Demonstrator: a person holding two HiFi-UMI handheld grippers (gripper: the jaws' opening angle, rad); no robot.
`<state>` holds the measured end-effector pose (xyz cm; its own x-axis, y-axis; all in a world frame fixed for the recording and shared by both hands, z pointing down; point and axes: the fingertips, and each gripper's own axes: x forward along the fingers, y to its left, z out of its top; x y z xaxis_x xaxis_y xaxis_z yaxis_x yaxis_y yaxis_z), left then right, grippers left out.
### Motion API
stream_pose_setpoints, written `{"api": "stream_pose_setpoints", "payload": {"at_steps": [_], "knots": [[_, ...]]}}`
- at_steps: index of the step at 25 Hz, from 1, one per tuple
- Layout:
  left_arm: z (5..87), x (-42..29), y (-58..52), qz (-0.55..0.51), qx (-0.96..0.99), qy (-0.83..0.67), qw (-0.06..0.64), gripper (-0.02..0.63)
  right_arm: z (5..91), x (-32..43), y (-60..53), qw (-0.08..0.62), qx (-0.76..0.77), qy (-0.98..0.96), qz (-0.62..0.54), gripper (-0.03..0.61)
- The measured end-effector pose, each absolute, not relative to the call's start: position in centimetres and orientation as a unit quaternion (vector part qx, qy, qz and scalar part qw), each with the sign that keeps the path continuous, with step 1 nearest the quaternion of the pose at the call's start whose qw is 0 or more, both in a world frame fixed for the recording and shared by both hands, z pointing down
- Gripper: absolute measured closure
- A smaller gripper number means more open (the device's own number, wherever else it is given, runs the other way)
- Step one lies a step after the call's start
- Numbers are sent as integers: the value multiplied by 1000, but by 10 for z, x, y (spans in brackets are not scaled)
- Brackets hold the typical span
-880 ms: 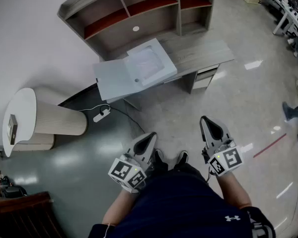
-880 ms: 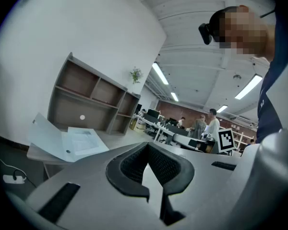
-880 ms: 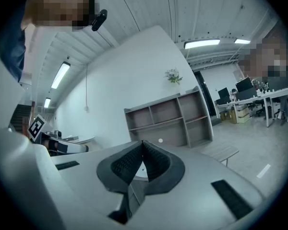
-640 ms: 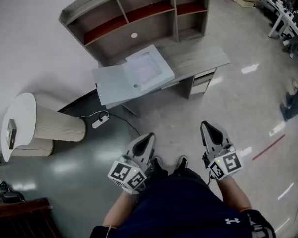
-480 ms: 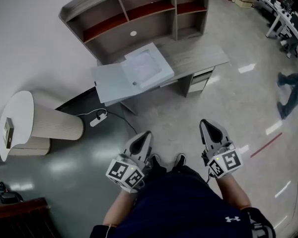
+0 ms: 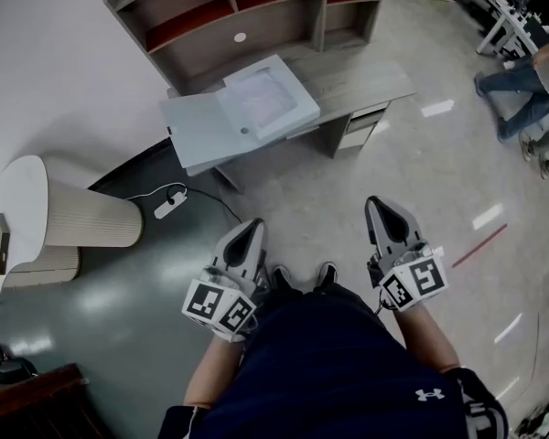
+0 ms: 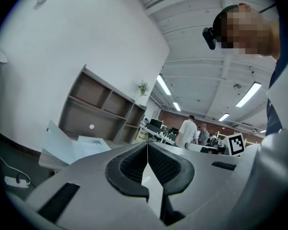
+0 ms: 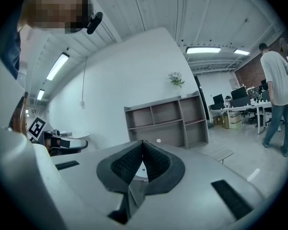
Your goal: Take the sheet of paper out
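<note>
A white flatbed scanner stands on the grey desk with its lid swung open to the left. A pale sheet of paper lies on its bed. Both grippers are held low in front of the person's body, far short of the desk. My left gripper is shut with nothing between its pads. My right gripper is also shut and empty, pads touching. In the left gripper view the scanner shows beyond the jaws at left.
A shelf unit rises behind the desk against the white wall. A round white cabinet stands at left, with a power strip and cable on the dark floor. A person walks at far right near other desks.
The desk and scanner have slid up and left in the head view as the camera shifted. Both grippers stayed shut in front of the body. The person at right walked farther up.
</note>
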<state>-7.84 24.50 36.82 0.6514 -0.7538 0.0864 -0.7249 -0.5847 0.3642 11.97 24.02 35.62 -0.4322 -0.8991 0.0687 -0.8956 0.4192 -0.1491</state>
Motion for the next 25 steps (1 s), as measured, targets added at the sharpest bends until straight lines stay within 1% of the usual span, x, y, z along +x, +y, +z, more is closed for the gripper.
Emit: {"api": "stream_pose_setpoints", "payload": {"at_steps": [3, 5, 13, 25], "knots": [[360, -104, 240, -30, 890, -430, 148, 600, 355, 102, 234, -1, -541, 837, -80, 566], [358, -117, 235, -26, 894, -427, 136, 600, 354, 88, 230, -7, -545, 835, -74, 566], [372, -142, 227, -28, 905, -393, 161, 600, 354, 46, 231, -10, -554, 830, -66, 566], [376, -146, 225, -33, 914, -366, 169, 600, 355, 49, 238, -18, -585, 808, -64, 566]]}}
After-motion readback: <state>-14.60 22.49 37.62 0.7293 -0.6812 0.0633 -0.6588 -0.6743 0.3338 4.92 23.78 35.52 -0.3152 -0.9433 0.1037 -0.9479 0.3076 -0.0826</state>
